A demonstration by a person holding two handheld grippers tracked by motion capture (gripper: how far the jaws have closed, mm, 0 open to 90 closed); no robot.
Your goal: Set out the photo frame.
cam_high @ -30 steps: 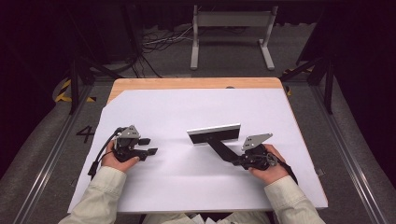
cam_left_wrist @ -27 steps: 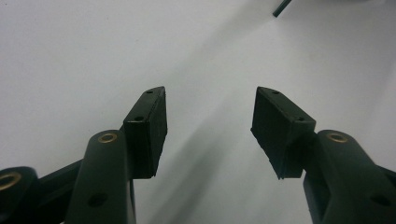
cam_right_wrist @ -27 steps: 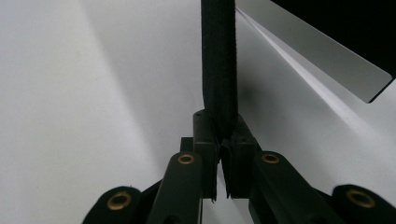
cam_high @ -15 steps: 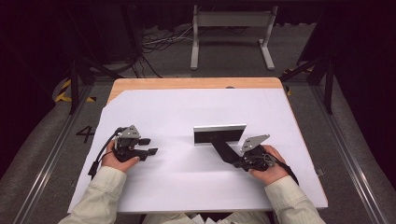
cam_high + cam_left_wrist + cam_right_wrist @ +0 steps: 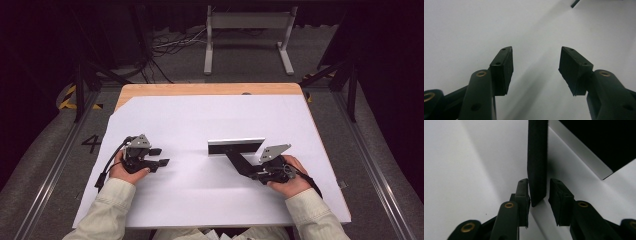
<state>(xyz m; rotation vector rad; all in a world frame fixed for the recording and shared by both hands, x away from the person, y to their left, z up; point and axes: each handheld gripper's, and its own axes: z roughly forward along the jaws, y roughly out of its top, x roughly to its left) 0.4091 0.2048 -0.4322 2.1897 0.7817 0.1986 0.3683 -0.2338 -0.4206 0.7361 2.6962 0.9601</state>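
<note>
A black T-shaped tool lies on the white sheet, its wide head [image 5: 236,146] black in front with a pale top strip. Its handle [image 5: 239,163] runs back and to the right into my right gripper [image 5: 251,173]. In the right gripper view the flat black handle [image 5: 537,157] stands between the two jaws of the right gripper [image 5: 537,182], which is shut on the handle's end; the head [image 5: 584,157] lies beyond. My left gripper [image 5: 162,156] rests on the sheet at the left. In the left gripper view the left gripper [image 5: 536,53] stands open over bare white sheet.
The white sheet [image 5: 215,115] covers most of a wooden table [image 5: 200,89]. Behind the table, a metal stand [image 5: 247,22] and loose cables [image 5: 175,45] lie on the dark floor. Rails run along both sides of the table.
The right gripper has carried the tool slightly right, and its head has turned from tilted to level. The left gripper has stayed put.
</note>
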